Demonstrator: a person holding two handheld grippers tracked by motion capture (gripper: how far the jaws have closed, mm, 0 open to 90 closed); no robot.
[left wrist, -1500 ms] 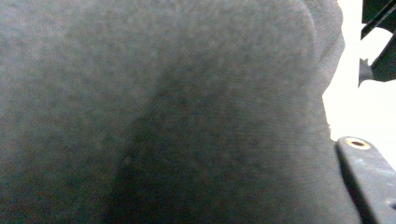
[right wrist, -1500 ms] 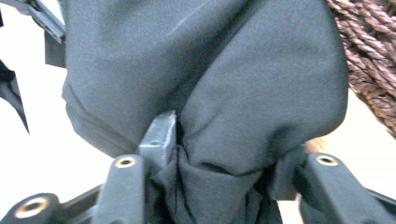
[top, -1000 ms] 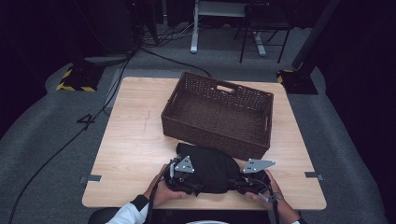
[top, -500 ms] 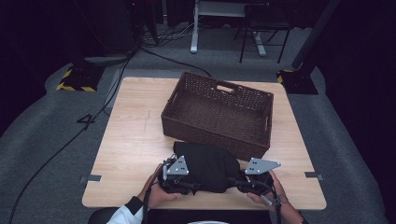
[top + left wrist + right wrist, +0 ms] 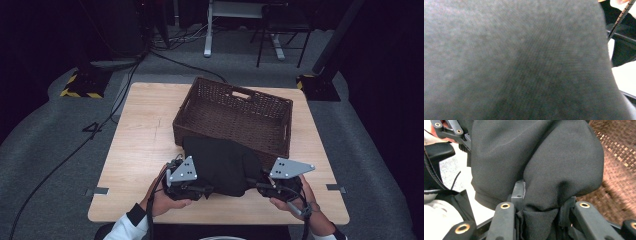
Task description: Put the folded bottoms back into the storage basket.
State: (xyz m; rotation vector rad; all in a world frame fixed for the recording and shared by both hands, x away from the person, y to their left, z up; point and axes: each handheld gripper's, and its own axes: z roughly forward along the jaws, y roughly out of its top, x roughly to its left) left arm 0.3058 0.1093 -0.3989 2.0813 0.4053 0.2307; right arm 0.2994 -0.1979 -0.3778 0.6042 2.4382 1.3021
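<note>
1. Since a second ago we have drawn both claws and the black cloth [image 5: 222, 165] toward the lower edge of the frame.
2. Our right claw [image 5: 541, 206] is clenched on a bunched fold of cloth.
3. Cloth smothers the left gripper view; whether our left claw [image 5: 186, 181] grips, we cannot tell.
4. The cloth's far edge touches the wicker basket [image 5: 235, 117] at the counter [image 5: 145, 130] centre.

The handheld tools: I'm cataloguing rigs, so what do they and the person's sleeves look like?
Both are black. The left tool and right tool each carry a grey three-cornered plate with small dark holes. A black cable trails from each. The right tool's arms have brass-coloured rivets. The left sleeve is white with a dark cuff.
</note>
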